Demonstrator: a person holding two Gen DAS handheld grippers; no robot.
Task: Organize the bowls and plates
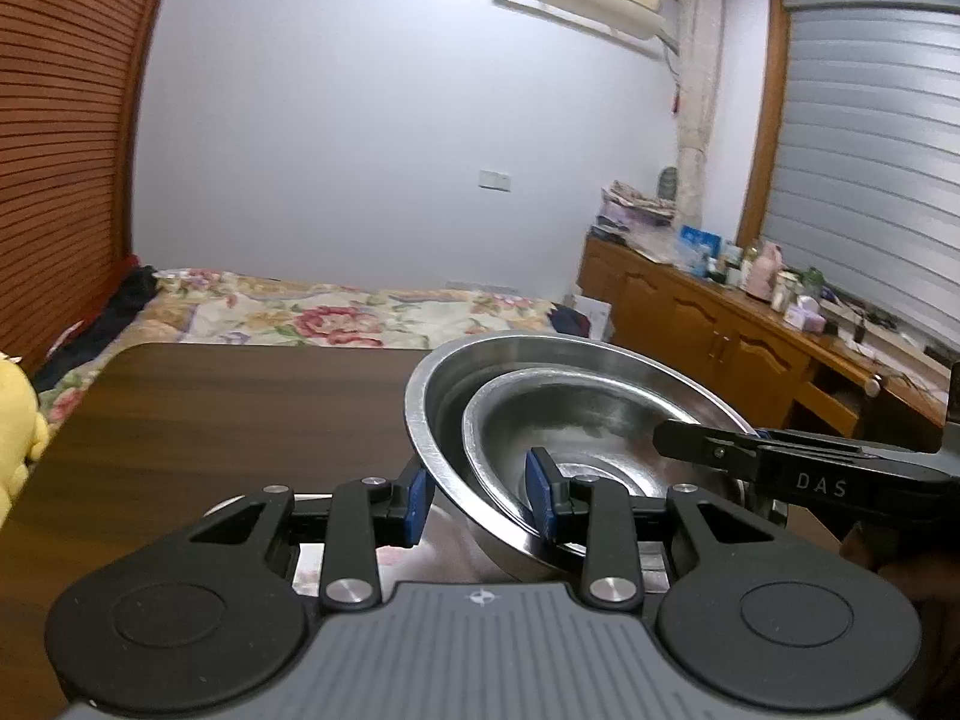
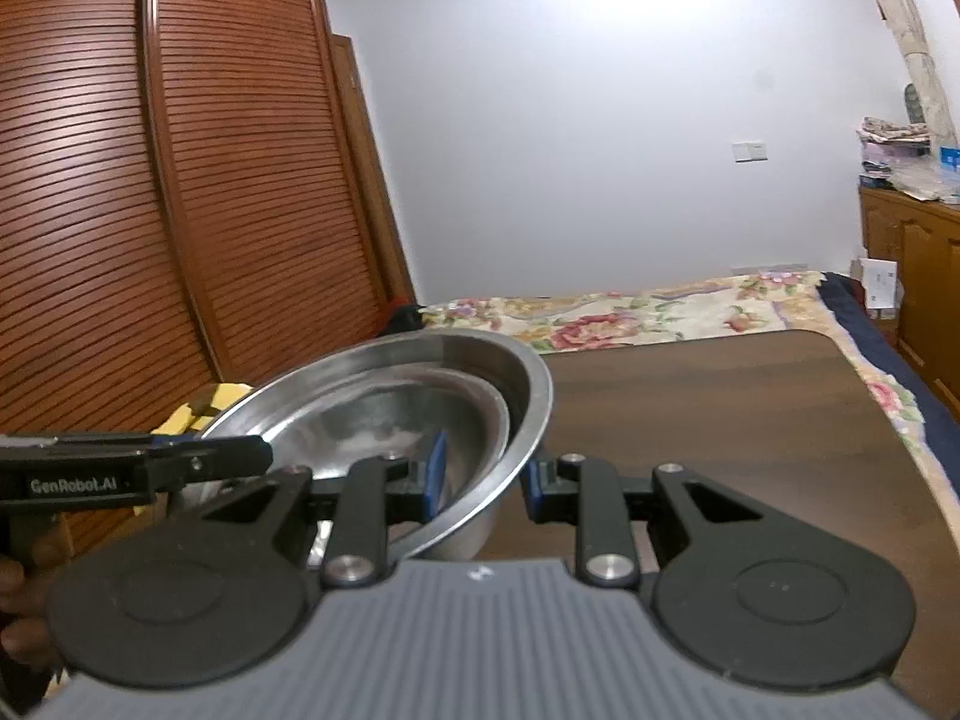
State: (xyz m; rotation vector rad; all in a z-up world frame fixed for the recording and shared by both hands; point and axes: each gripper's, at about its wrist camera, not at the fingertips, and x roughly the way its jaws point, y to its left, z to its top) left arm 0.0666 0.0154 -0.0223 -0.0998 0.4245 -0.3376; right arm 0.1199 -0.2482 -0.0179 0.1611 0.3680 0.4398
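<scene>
Left gripper (image 1: pixel 480 495) and right gripper (image 2: pixel 480 477) each pinch opposite rims of nested steel bowls (image 1: pixel 576 420) above the table (image 1: pixel 240 408); light, rigid, likely slippery.

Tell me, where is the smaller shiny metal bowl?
The smaller shiny metal bowl sits nested inside the larger round steel bowl, over the dark wooden table, between the left hand-held gripper and right hand-held gripper.

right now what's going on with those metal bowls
A person holds a gripper in each hand. The left gripper and right gripper straddle opposite sides of the large steel bowl's rim, with the smaller steel bowl nested inside. The stack sits tilted over the dark wooden table; whether it's lifted clear is hard to tell.
</scene>
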